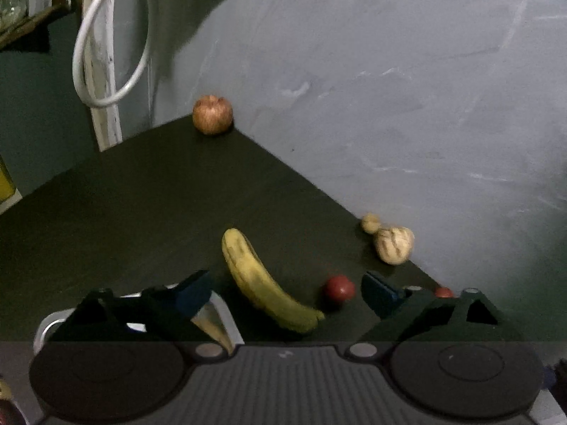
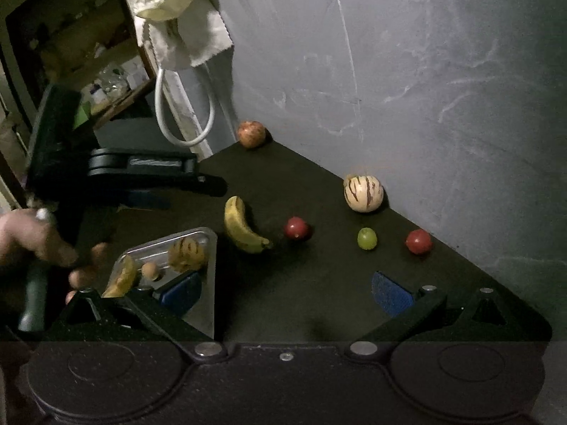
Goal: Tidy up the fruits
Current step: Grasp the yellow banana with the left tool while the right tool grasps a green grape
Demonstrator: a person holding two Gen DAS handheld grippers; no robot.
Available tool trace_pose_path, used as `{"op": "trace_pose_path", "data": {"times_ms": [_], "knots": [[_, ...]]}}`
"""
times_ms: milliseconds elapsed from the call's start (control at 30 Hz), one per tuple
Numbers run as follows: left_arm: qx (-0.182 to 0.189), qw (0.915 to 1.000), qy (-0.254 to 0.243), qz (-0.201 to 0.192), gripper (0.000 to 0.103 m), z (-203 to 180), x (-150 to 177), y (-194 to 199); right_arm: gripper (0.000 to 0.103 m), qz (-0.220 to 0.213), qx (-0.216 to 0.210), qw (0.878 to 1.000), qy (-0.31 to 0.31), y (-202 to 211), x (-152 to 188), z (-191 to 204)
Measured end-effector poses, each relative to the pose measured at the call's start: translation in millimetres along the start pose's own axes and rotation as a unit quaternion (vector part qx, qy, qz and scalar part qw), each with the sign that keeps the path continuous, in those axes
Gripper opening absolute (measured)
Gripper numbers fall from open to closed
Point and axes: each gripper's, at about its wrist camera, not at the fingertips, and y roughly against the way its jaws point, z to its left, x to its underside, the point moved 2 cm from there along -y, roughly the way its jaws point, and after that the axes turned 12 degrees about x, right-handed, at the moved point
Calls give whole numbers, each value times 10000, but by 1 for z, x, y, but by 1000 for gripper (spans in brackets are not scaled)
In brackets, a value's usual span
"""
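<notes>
Fig. Approach to the loose banana [image 1: 264, 279], both wrist views. Dark table [image 1: 141, 212] set against a grey wall [image 1: 389, 88]. The left gripper [image 1: 287, 292] has its jaws spread wide, nothing pinched; the banana lies between the two blue pads [image 1: 193, 294], nearer the left one, not touched as far as can be seen. The right gripper [image 2: 288, 292] is likewise spread and empty, over bare table beside the metal tray [image 2: 209, 237].

Fruit positions: banana mid-table, stem end towards the camera in the left view; small red fruit [image 1: 339, 288] just beside its stem end; striped pale melon [image 2: 363, 193] near the wall; green grape [image 2: 366, 238] and a second red fruit [image 2: 419, 241] to its right side, well apart from the banana; apple [image 1: 212, 114] at the far corner. The tray already holds a banana piece [image 2: 122, 278], a small round brown fruit [image 2: 150, 270] and a striped fruit [image 2: 186, 253].

Step in hand, by judgement: pick the banana w/ the left gripper and move it to the tray.

Advice: 
- centre the jaws across the banana's thick mid-section, not the tapering stem; 
- turn the wrist so the pads meet its sides squarely; 
- lower until pads nearly reach the table before closing; 
- close gently, as ripe skin bruises; 
- keep clear of the red fruit, which may roll if nudged.
</notes>
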Motion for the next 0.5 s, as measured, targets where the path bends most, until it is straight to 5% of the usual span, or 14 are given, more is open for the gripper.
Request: {"op": "trace_pose_path", "data": {"times_ms": [500], "knots": [[178,9906,1233,569,68,33,-19,-57,100,-119,-32,9994,308,-72,-20,2]]}}
